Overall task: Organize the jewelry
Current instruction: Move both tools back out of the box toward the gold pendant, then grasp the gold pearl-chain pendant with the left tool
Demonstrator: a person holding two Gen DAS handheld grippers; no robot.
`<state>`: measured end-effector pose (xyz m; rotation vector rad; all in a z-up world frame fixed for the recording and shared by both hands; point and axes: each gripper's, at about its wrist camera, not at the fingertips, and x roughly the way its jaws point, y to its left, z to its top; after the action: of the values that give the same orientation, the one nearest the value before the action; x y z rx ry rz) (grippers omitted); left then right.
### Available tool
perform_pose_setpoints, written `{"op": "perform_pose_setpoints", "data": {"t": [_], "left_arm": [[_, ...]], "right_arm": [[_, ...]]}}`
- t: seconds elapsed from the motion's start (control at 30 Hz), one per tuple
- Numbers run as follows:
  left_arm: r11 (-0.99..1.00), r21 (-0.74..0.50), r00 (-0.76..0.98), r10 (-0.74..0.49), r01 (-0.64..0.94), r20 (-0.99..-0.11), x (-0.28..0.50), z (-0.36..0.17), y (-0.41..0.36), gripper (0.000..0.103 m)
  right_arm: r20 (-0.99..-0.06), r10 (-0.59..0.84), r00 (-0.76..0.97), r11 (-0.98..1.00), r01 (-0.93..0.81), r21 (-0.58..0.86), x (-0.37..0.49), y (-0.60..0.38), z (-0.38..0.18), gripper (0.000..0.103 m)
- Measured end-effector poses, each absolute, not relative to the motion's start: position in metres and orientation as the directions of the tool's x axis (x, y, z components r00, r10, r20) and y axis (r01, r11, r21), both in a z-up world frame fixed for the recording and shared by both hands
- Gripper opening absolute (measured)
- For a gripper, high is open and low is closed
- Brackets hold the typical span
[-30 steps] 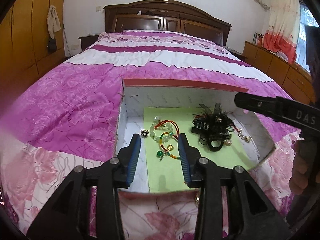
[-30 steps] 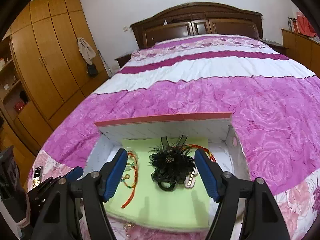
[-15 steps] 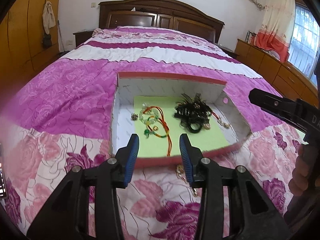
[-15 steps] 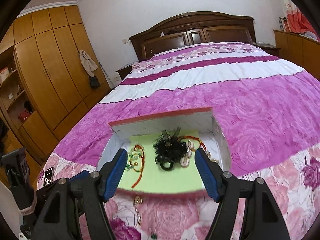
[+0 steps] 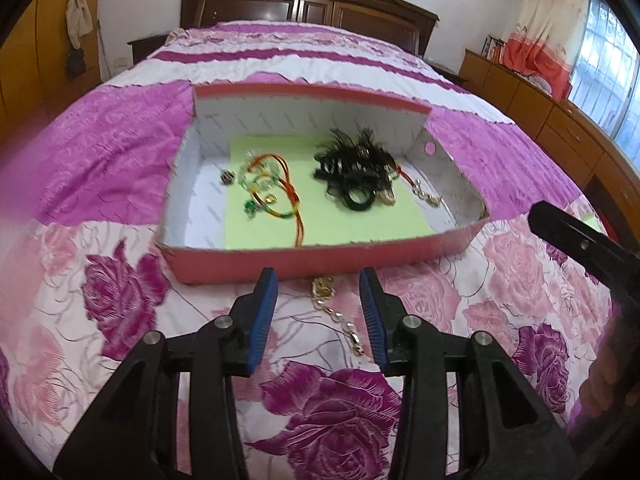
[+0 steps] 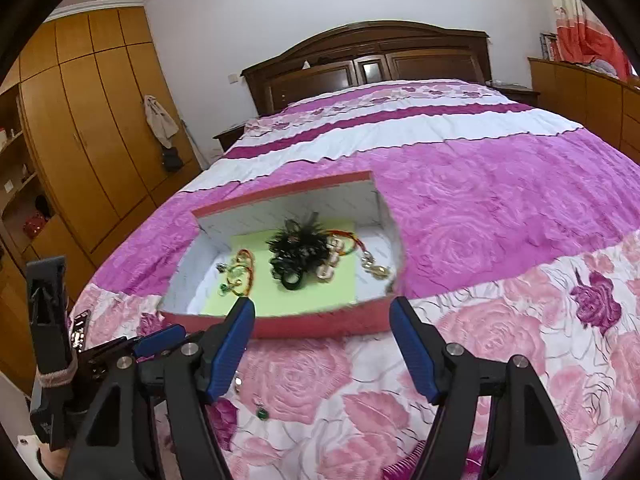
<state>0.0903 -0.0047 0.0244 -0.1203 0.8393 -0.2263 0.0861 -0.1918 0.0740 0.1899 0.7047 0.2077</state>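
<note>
Blue-padded fingers of the left gripper (image 5: 319, 276) sit bottom centre of the left wrist view, spread apart w/ nothing between the pads, low over the bedspread (image 5: 120, 320). A gold chain necklace (image 5: 334, 312) lies on the quilt in the gap betw. them, its pendant end just in front of the box wall.

Right gripper (image 6: 322, 306) is at the bottom of the right wrist view, fingers wide apart and empty too; in the left view its black body pokes in at the right edge. A small green bead piece (image 6: 262, 413) lies on the quilt lower centre, near the left finger.

Next out, mid-frame: the red box (image 5: 320, 258), white inside, w/ a pale green sheet (image 5: 320, 224) on its floor. On the sheet's left part lies a red & green cord bracelet bunch (image 5: 272, 184), w/ a small dark charm (image 5: 227, 177) just left of it on the white floor. Centre-right: a black feathery hair-tie pile (image 5: 356, 168). A red cord w/ metal ends (image 5: 420, 190) trails to the right wall.

Far back, top of frame: dark wood headboard (image 5: 312, 4); wardrobe (image 6: 100, 120) at left.
</note>
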Motion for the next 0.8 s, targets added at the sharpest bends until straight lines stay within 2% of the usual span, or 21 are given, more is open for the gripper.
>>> {"op": "perform_pose_setpoints", "data": {"t": [0.67, 0.73, 0.8], "left_arm": [[0.979, -0.168, 0.569, -0.205, 0.118, -0.796, 0.120, -0.018, -0.022, 0.033], [0.981, -0.156, 0.568, -0.195, 0.117, -0.800, 0.121, -0.020, -0.024, 0.031], [0.983, -0.143, 0.568, -0.181, 0.111, -0.803, 0.121, -0.022, -0.024, 0.021]], "right_arm": [[-0.656, 0.252, 0.711, 0.953, -0.064, 0.296, 0.085, -0.217, 0.037, 0.072], [-0.657, 0.252, 0.711, 0.953, -0.065, 0.295, 0.084, -0.217, 0.036, 0.072], [-0.657, 0.252, 0.710, 0.953, -0.065, 0.295, 0.085, -0.217, 0.036, 0.072]]}}
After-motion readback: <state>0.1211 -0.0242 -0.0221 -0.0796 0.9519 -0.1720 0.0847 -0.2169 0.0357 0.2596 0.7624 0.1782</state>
